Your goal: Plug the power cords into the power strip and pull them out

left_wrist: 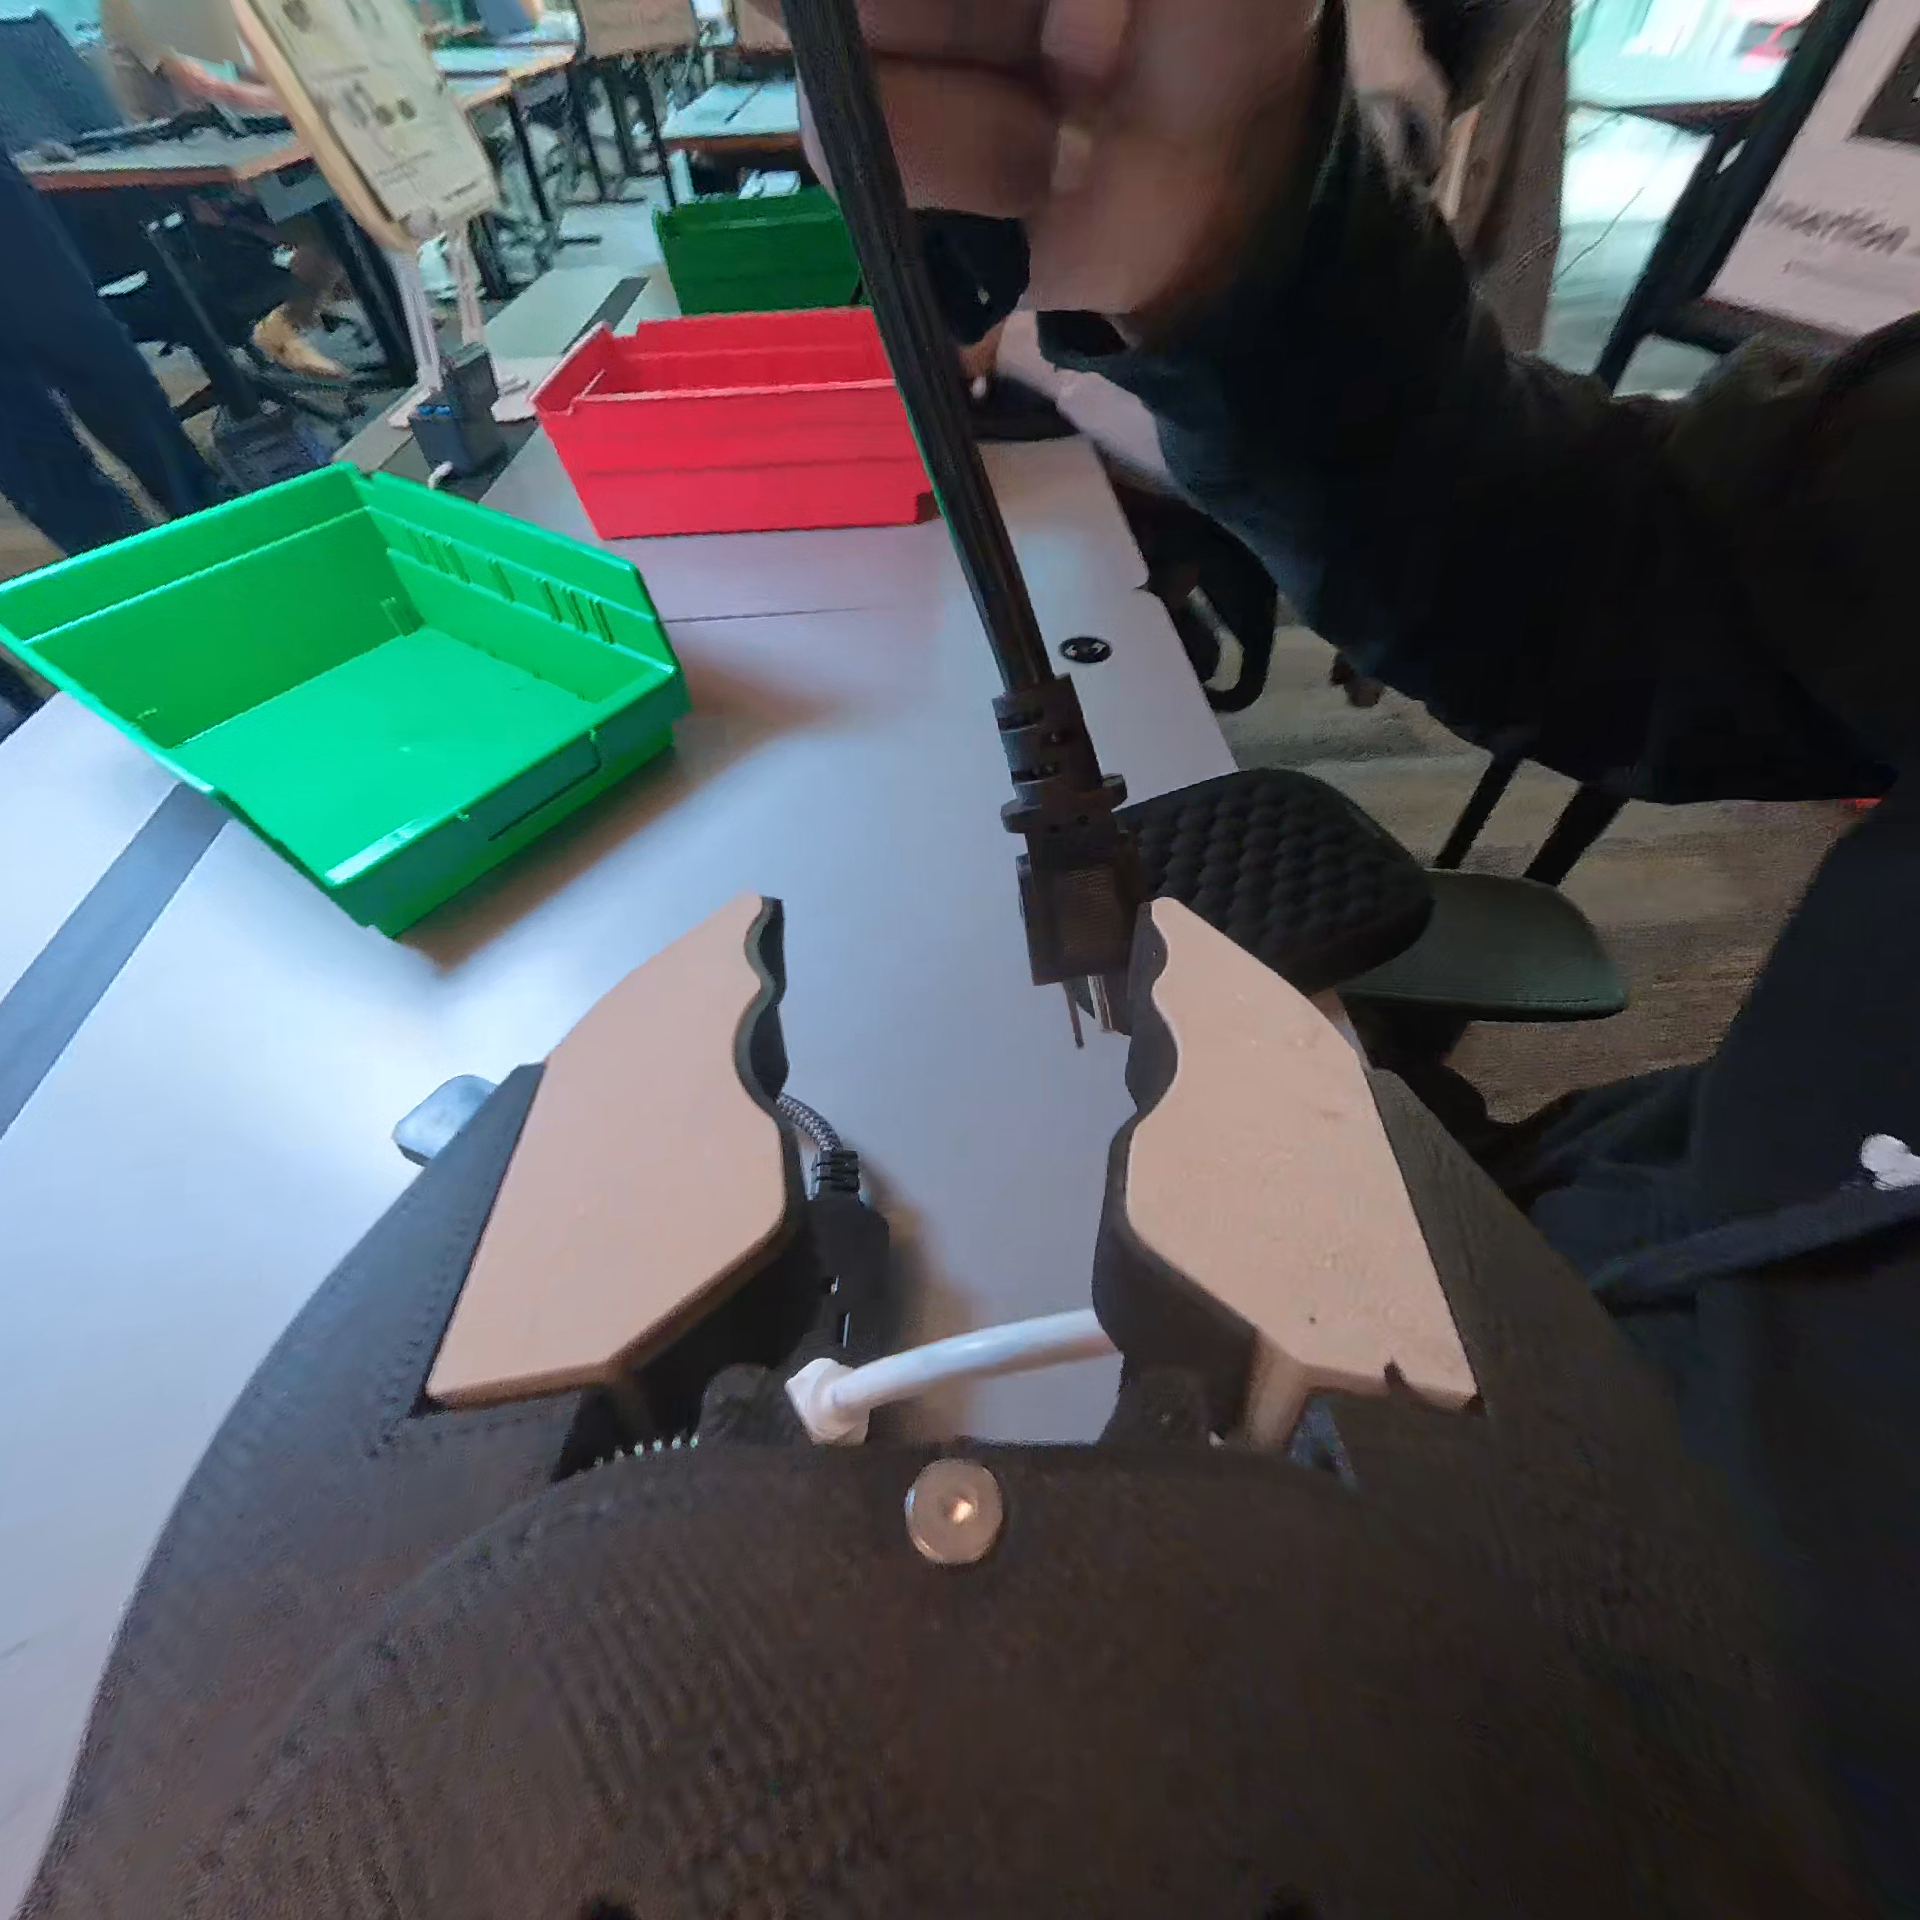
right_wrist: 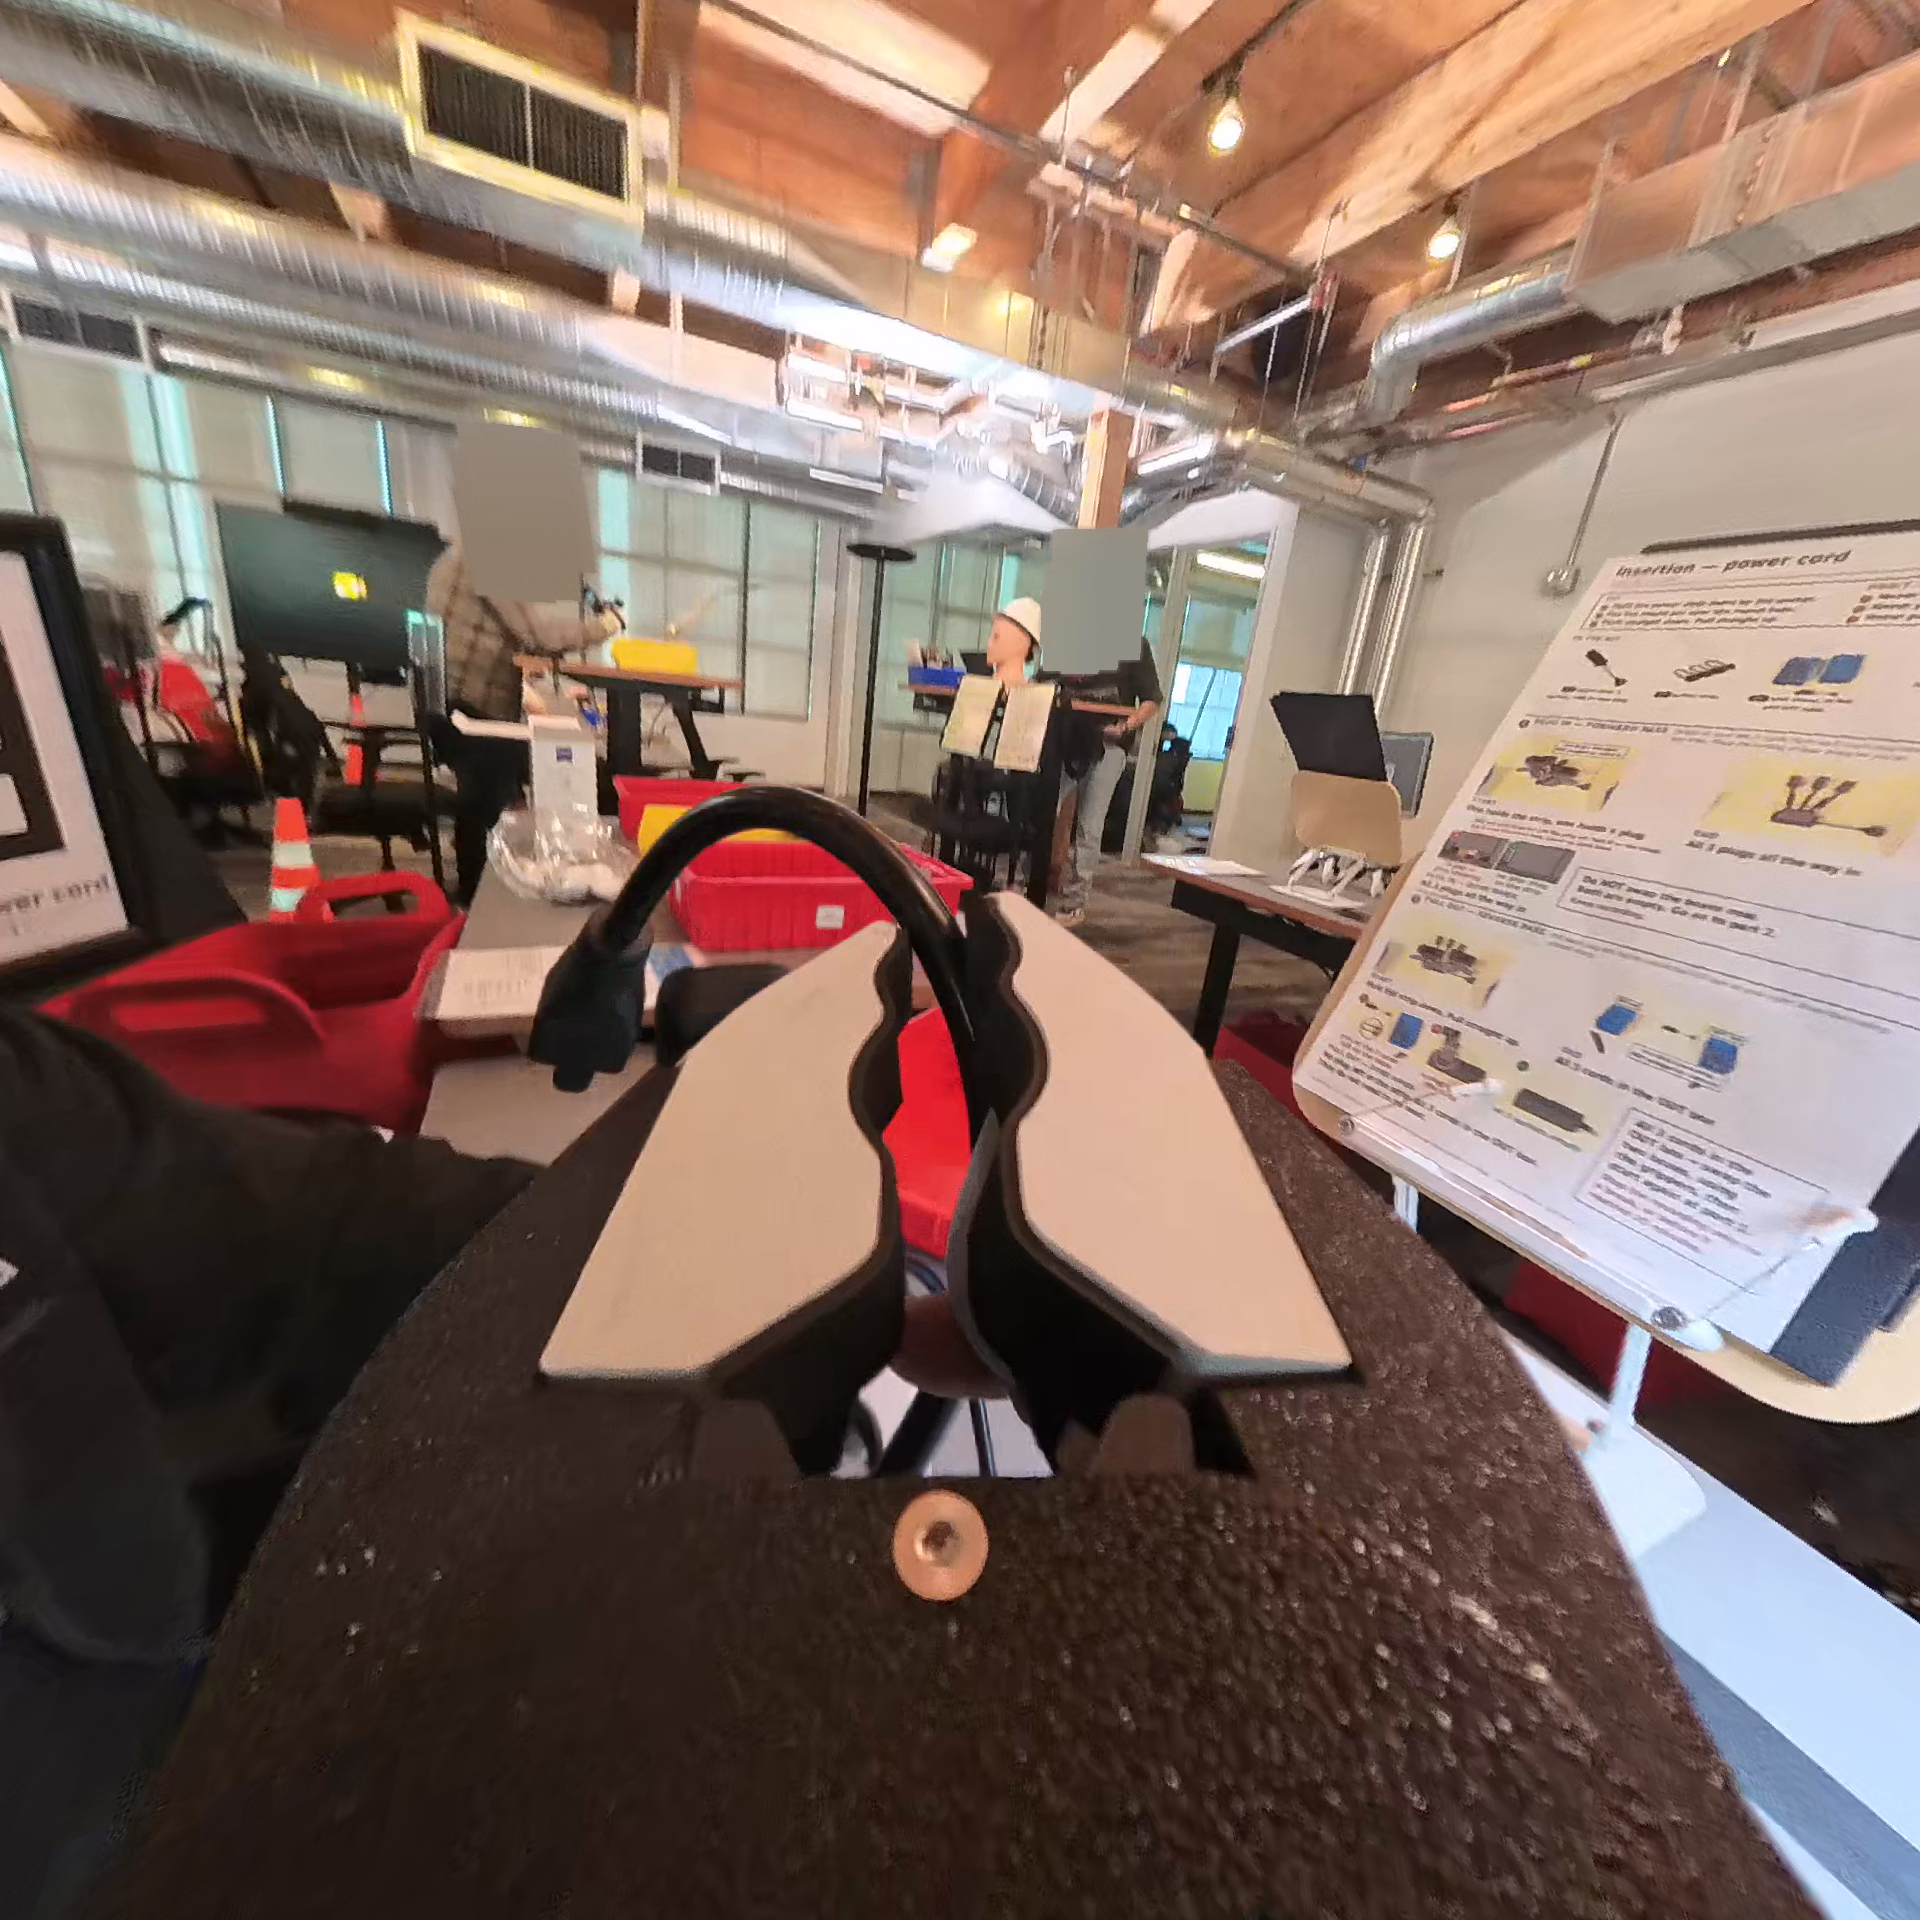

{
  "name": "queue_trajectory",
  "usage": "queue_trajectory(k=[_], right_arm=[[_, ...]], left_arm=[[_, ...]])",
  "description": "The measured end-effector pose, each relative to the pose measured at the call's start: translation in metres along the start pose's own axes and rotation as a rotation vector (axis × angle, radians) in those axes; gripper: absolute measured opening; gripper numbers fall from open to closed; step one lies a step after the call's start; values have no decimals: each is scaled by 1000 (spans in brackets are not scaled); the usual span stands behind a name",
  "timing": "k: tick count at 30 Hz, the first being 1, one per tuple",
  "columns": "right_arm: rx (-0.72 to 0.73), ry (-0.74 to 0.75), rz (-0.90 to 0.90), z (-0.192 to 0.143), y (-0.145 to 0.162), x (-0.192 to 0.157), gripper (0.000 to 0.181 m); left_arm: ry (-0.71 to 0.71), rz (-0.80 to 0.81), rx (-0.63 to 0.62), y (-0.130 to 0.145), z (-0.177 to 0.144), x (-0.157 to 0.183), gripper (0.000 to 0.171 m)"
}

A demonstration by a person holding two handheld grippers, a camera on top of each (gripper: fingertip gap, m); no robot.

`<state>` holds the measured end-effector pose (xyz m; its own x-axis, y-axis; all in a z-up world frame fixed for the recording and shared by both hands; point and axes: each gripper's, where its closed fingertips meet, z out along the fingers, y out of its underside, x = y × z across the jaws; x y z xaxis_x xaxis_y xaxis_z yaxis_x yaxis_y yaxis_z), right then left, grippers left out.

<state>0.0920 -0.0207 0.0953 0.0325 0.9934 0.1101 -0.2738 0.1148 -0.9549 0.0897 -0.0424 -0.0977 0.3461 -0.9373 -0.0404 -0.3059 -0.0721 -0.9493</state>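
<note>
Left tongs (left_wrist: 956, 966) stand wide apart and hold nothing. They point forward, low over the grey table (left_wrist: 260, 1039). A black plug (left_wrist: 1070, 883) hangs down from a black cord (left_wrist: 914, 312), prongs down, just beside the right finger (left_wrist: 1247, 1143). I cannot tell if it touches that finger. A blurry hand (left_wrist: 1091, 156) in a dark sleeve shows at the top, beside the cord. Low between the fingers lie a white cord (left_wrist: 966, 1361) and a second black plug (left_wrist: 847, 1236) with a braided cord. Three bins sit on the table: two green ones, near (left_wrist: 343, 686) and far (left_wrist: 758, 249), and one red one (left_wrist: 727, 426) between them. A black chair (left_wrist: 1299, 883) stands past the table edge.

Right tongs (right_wrist: 940, 925) point up and out into the room, nearly closed, pinching the black cord (right_wrist: 790, 821) between their tips. The cord bends over in an arch to the left, and its plug (right_wrist: 592, 1008) hangs down at the end. Only this view shows a board with a picture sheet (right_wrist: 1621, 935) on the right, red bins (right_wrist: 260, 997) behind, an orange cone (right_wrist: 293, 857), people far back and pipes on the ceiling. I cannot see the power strip in either view. Only the left view shows the two green bins and the white cord.
</note>
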Motion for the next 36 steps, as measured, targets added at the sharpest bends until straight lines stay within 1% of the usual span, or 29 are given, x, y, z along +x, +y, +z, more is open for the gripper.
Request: queue_trajectory(k=[2,4,7,10,11,12,14,17,19,21,23,25,26,28,30,32,33,36], right_arm=[[29,17,-4,2,-1,-1,14],[22,40,-7,5,1,1,14],[33,43,-5,7,0,0,14],[64,86,-20,6,-8,5,13],[65,81,-30,7,-10,4,14],[72,70,-24,7,-12,2,13],[92,68,-5,6,-17,-1,13],[97,106,-11,-3,-15,4,14],[95,111,-17,-12,-9,9,14],[92,66,17,-24,1,11,14],[109,18,73,-39,15,13,16],[63,12,148,-53,45,17,35],[48,1,172,-60,62,16,41],[18,-15,197,-73,97,9,42],[-72,-5,159,-78,136,4,46],[-160,-27,166,-71,165,-4,47],[-183,-60,207,-63,171,-12,51],[-162,-142,311,-29,172,-34,51]], left_arm=[[13,-16,-1,0,7,6,64],[84,-77,3,0,10,15,65],[80,-76,-10,2,8,15,65],[153,-108,-62,12,15,29,67],[149,-110,-75,15,18,29,71],[105,-93,-69,16,19,24,63],[-9,-30,-43,14,17,7,27],[-25,-14,-35,11,10,3,26],[2,-39,-30,11,2,3,26],[62,-106,-20,11,-5,4,25],[92,-167,-4,12,-12,0,25],[112,-215,18,10,-18,-4,24],[121,-235,21,9,-21,-5,24],[152,-273,38,6,-26,-6,24],[209,-315,43,5,-31,-3,25],[207,-316,36,8,-30,-5,25],[192,-305,24,10,-28,-6,25],[170,-253,-13,16,-18,-2,25]])
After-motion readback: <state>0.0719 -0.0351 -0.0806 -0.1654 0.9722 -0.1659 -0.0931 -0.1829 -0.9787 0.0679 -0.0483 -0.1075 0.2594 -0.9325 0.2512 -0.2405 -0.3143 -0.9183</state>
